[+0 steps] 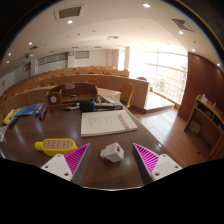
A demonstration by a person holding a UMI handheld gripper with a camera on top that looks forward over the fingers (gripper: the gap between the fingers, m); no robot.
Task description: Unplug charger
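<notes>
Gripper (112, 160) jaws apart over table (150, 135), white charger (112, 152) between them untouched; yellow power strip (55, 145) beside left finger.

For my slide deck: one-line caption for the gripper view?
Open claw on a wooden table, white charger standing between its fingers.

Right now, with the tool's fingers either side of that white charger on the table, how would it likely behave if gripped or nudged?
The white charger looks small and blocky, so it is probably rigid and light. It lies tilted on the smooth dark table, so a nudge would likely slide or tip it. The tool is open with gaps at both sides; its hard shell could slip if gripped off-centre.
</notes>
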